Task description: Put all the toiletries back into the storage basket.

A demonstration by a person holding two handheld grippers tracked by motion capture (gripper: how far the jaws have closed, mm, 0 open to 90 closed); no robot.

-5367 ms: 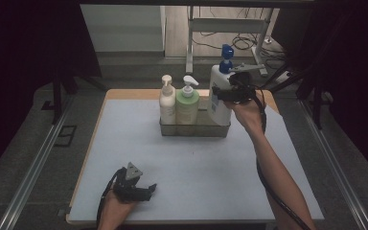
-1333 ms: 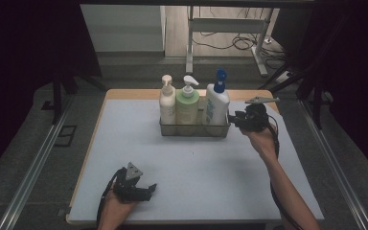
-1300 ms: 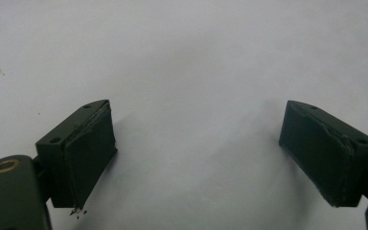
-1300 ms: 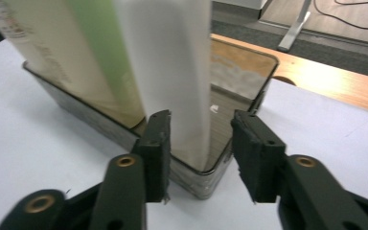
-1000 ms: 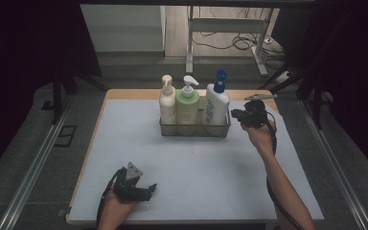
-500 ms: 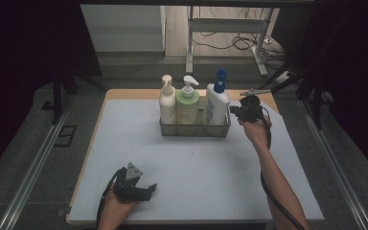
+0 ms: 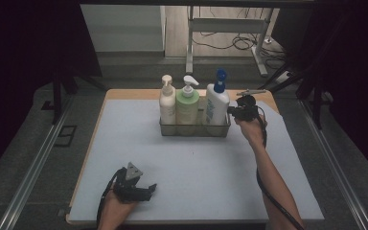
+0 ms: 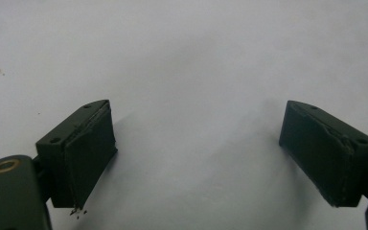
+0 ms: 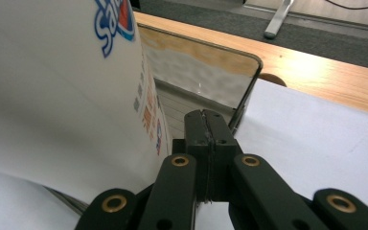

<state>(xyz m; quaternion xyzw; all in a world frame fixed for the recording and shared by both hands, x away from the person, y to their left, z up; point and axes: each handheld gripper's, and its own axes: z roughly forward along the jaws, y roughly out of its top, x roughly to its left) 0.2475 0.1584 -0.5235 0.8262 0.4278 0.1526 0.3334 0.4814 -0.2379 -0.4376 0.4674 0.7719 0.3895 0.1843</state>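
High view: the person's right forearm reaches forward across the pale blue-grey table mat [image 7: 196,163], and the right gripper [image 7: 234,111] is held level, its tips pointing at the right end wall of the clear rectangular plastic caddy [image 7: 195,129]. The caddy holds three upright bottles in a row. Nearest the tool stands the white bottle with a blue cap and blue lettering [image 7: 217,104]; beyond it a pale green pump bottle [image 7: 188,104], then a cream pump bottle [image 7: 167,101], the farthest from the right gripper. The left hand rests at the near edge of the mat with the left gripper [image 7: 143,189] lying low on it, well apart from the caddy.

Left gripper view: the two black jaws stand wide apart over bare mat (nothing between them).

Right gripper view: the jaws are pressed together, pad against pad, holding nothing. The white bottle [image 9: 67,91] rises just beside them on the left, its printed label turned toward the tool. The caddy's clear end wall [image 9: 206,76] stands directly ahead of the tips; whether they touch it cannot be told. The wooden table edge [image 9: 316,72] runs beyond.
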